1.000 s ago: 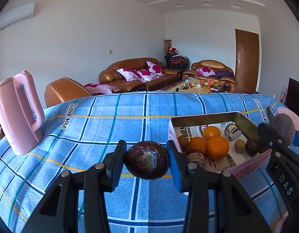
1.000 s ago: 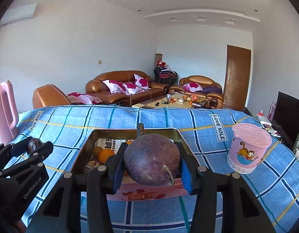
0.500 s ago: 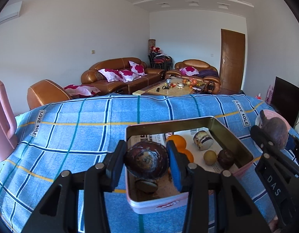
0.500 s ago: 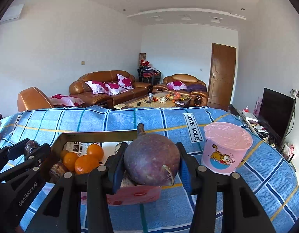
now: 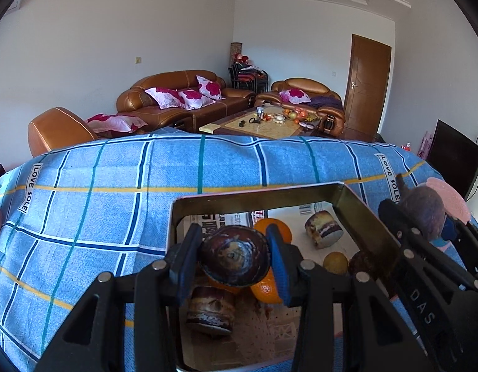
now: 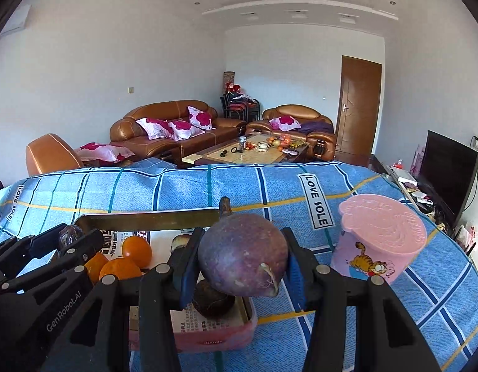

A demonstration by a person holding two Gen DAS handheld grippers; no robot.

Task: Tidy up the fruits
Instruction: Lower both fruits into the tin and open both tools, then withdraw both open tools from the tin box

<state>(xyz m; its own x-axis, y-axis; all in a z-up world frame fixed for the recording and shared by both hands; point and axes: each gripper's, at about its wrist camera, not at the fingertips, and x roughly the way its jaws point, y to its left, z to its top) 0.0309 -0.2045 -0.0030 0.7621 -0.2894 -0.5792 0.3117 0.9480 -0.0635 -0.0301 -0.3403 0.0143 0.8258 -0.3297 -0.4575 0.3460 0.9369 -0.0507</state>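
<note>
My left gripper [image 5: 234,263] is shut on a dark brown round fruit [image 5: 234,260] and hangs over the left part of the open tin box [image 5: 257,197]. Inside the box lie oranges [image 5: 271,228], another dark fruit [image 5: 211,311], a cut dark fruit [image 5: 324,230] and a small tan fruit [image 5: 335,263]. My right gripper [image 6: 243,266] is shut on a large purple fruit [image 6: 243,262] with a stem, above the right end of the tin box [image 6: 145,217]. The right gripper also shows at the right edge of the left wrist view, fruit [image 5: 423,210] in it.
A pink lidded cup [image 6: 378,241] with a cartoon cat stands right of the box. The table wears a blue checked cloth [image 5: 114,192]. Behind it are brown sofas [image 5: 183,99], a coffee table and a door; a dark screen [image 6: 446,167] stands at the right.
Both grippers have moved right across the table with their fruits. The left one now hangs over the box instead of the cloth; the pink kettle has slid out of view.
</note>
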